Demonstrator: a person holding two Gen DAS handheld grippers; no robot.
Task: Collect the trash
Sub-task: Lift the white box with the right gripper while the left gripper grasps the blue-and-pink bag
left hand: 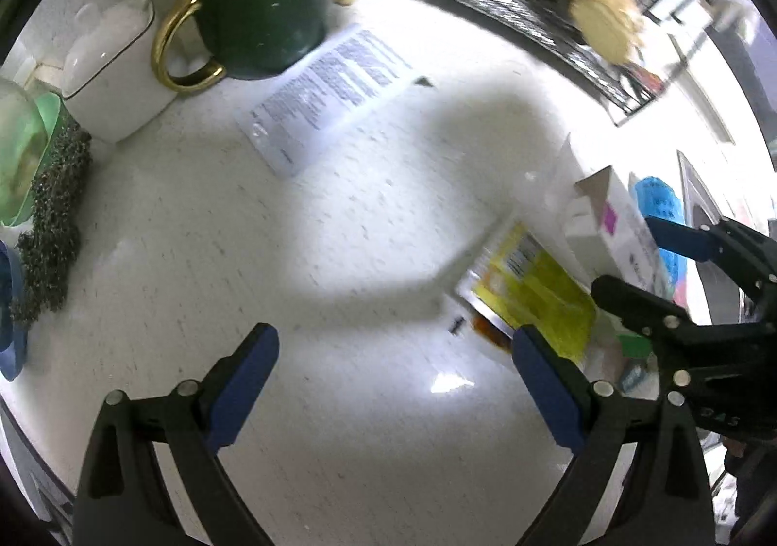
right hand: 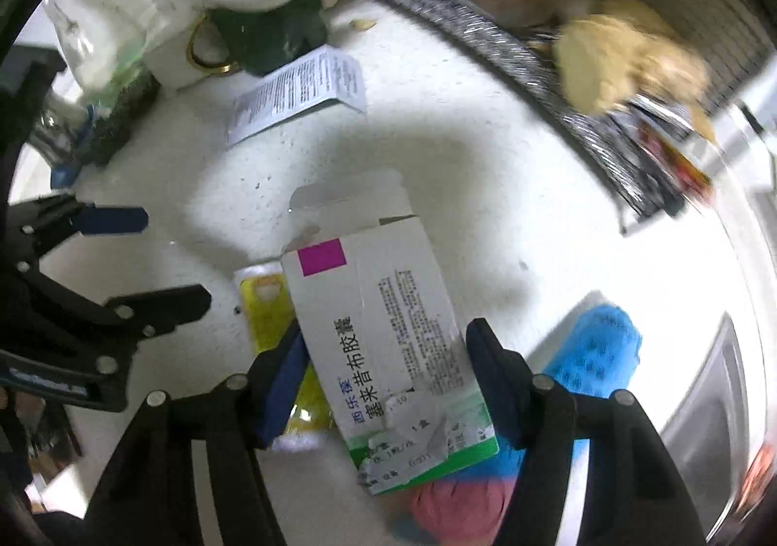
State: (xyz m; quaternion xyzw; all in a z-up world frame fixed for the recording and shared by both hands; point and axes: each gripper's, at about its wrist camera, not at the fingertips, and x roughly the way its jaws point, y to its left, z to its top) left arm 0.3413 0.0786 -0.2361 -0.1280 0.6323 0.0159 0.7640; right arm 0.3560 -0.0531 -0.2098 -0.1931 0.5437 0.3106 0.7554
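An opened white medicine box (right hand: 383, 327) with a magenta square and green end lies between the fingers of my right gripper (right hand: 386, 352), which is shut on it; it also shows in the left wrist view (left hand: 616, 225). A yellow packet (left hand: 529, 289) lies on the white counter (left hand: 340, 216), partly under the box (right hand: 264, 308). A folded printed leaflet (left hand: 330, 94) lies further back, beside a dark green mug (left hand: 262, 17). My left gripper (left hand: 396, 361) is open and empty above bare counter, left of the packet.
A white container (left hand: 116, 70), a green tub (left hand: 24, 157) and a dark scouring pad (left hand: 53, 216) stand at the left. A wire rack (left hand: 534, 22) with food runs along the back right. A blue cloth (right hand: 592, 352) and a pink item (right hand: 461, 507) lie under the right gripper.
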